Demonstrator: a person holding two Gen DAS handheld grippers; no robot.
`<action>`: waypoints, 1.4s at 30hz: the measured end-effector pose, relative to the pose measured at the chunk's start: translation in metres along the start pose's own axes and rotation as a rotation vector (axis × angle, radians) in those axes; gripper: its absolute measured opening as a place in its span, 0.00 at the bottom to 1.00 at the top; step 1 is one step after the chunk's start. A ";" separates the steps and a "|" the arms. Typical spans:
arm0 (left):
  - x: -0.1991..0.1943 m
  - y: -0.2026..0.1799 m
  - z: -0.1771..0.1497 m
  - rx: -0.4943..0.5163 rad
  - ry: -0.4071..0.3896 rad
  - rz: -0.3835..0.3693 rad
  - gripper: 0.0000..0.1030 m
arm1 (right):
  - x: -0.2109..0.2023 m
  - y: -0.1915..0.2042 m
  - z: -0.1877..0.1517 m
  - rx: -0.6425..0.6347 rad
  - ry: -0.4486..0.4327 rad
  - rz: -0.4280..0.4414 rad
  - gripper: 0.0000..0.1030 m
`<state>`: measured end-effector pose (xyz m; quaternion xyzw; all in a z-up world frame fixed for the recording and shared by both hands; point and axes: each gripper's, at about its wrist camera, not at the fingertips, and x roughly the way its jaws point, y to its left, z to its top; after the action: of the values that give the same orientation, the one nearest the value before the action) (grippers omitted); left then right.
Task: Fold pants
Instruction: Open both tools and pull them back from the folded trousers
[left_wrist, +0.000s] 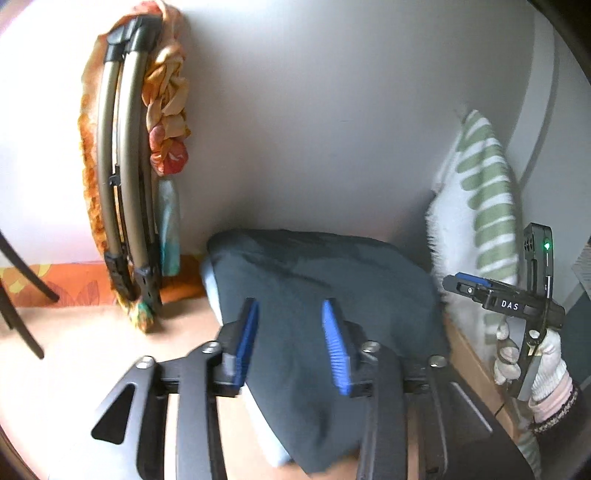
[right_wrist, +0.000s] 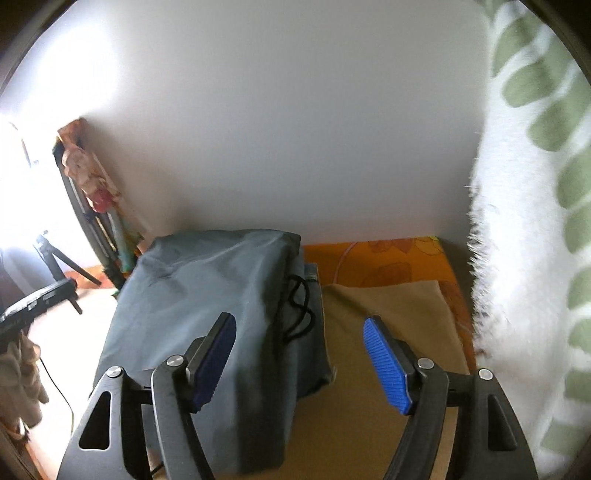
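The dark grey pants (left_wrist: 317, 295) lie folded in a thick stack against the white wall. They also show in the right wrist view (right_wrist: 207, 295), with a black drawstring (right_wrist: 299, 314) at the waist on their right edge. My left gripper (left_wrist: 291, 343) is open, its blue pads apart over the near part of the stack, holding nothing. My right gripper (right_wrist: 301, 362) is open and empty, its left pad (right_wrist: 216, 362) over the pants and its right pad (right_wrist: 388, 365) over the tan cloth. It shows in the left wrist view (left_wrist: 472, 284) at the right, held by a gloved hand.
A folded chair frame draped with orange fabric (left_wrist: 129, 166) leans on the wall at the left. A white and green striped pillow (right_wrist: 535, 221) stands at the right. A tan cloth (right_wrist: 388, 332) and orange patterned sheet (right_wrist: 388, 258) lie right of the pants. A tripod (right_wrist: 55, 258) stands far left.
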<state>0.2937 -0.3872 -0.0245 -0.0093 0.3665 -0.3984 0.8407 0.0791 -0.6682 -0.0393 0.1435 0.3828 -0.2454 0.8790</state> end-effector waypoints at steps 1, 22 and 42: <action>-0.004 -0.002 -0.003 -0.002 0.004 0.001 0.39 | -0.008 0.005 -0.003 -0.003 -0.005 -0.006 0.74; -0.126 -0.041 -0.063 -0.038 -0.022 0.011 0.52 | -0.149 0.105 -0.073 -0.076 -0.119 -0.100 0.82; -0.199 -0.050 -0.135 0.007 -0.070 0.088 0.67 | -0.202 0.191 -0.158 -0.104 -0.213 -0.157 1.00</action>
<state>0.0943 -0.2494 0.0137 -0.0043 0.3357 -0.3617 0.8697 -0.0309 -0.3736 0.0181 0.0404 0.3095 -0.3069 0.8991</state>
